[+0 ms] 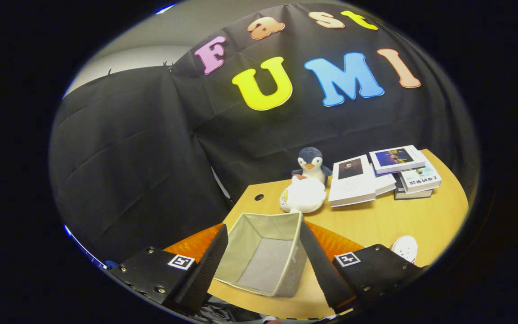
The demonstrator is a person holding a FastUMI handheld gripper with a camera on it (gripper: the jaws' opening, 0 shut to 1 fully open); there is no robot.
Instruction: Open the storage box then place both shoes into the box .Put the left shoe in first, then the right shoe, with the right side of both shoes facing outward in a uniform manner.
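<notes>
- Gripper view: my claw [263, 265] is spread wide, released, nothing held between its fingers.
- One storage box [263, 258], grey fabric, open on top and empty, sits on the wooden table [376, 222], framed right between my two fingers, its far rim just ahead of the tips.
- An orange mat [335, 240] lies under the box, showing on both sides of it.
- One shoe [406, 248], white, only partly visible, rests on the table just beyond my right finger, apart from the box.
- Two plush toys beyond the box: one white plush [304, 195], one penguin [312, 164] behind it, touching.
- Books [385, 175] are stacked beside the toys; I count about four, exact number unclear.
</notes>
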